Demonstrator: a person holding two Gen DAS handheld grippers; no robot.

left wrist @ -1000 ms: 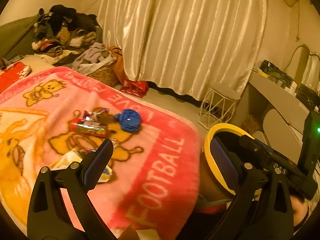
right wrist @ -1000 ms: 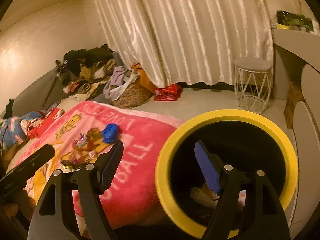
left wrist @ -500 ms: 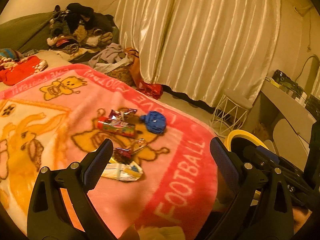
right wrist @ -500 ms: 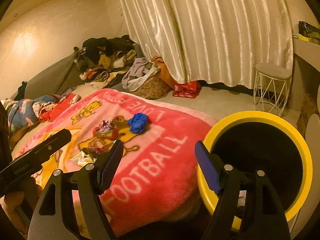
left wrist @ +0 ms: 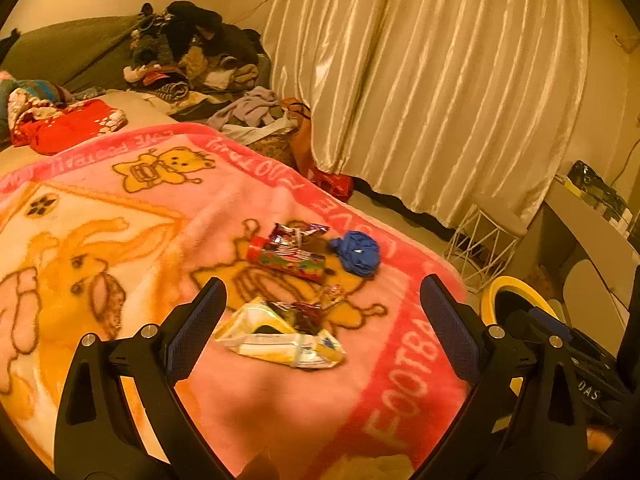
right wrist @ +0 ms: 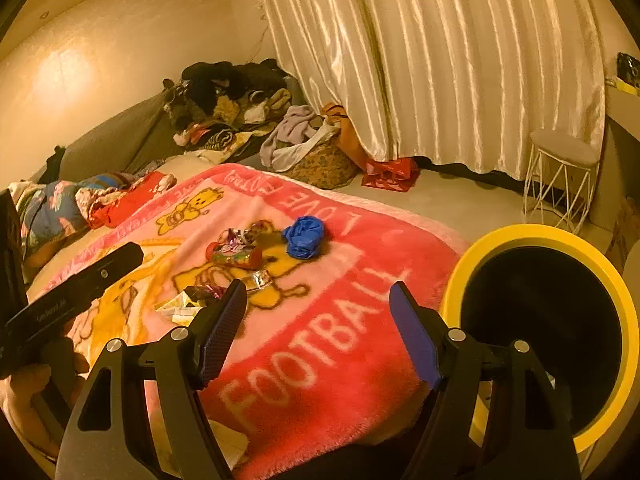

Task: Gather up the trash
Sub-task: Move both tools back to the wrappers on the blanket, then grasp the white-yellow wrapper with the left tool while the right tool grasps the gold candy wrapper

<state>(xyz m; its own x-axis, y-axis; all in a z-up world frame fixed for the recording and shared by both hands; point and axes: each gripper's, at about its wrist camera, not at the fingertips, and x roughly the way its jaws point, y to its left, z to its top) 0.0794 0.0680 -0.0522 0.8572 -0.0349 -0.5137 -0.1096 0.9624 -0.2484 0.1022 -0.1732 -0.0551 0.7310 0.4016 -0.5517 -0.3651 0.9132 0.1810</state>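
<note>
Several pieces of trash lie together on a pink blanket [left wrist: 132, 216]: a white-and-yellow wrapper [left wrist: 280, 340], a small dark red wrapper [left wrist: 306, 314], a colourful candy tube [left wrist: 286, 258], a purple wrapper [left wrist: 298, 232] and a crumpled blue piece [left wrist: 356, 252]. My left gripper [left wrist: 322, 292] hovers open just short of the white-and-yellow wrapper, touching nothing. My right gripper [right wrist: 316, 288] is open and empty over the blanket's FOOTBALL lettering, with the candy tube [right wrist: 234, 256] and blue piece [right wrist: 304, 236] beyond it. A yellow-rimmed black bin [right wrist: 520, 234] stands at the right, beside the bed.
A white wire stool [right wrist: 560, 184] stands by the cream curtain [right wrist: 440, 60]. Clothes are piled at the back [right wrist: 228, 96], with a woven basket [right wrist: 320, 164] and a red bag [right wrist: 388, 176] on the floor. A hand [right wrist: 20, 392] holds the left gripper's body at the far left.
Both views have swung left across the blanket. The trash pile now sits between the left fingers, and the yellow bin has slid to the right edge. Both grippers stayed open.
</note>
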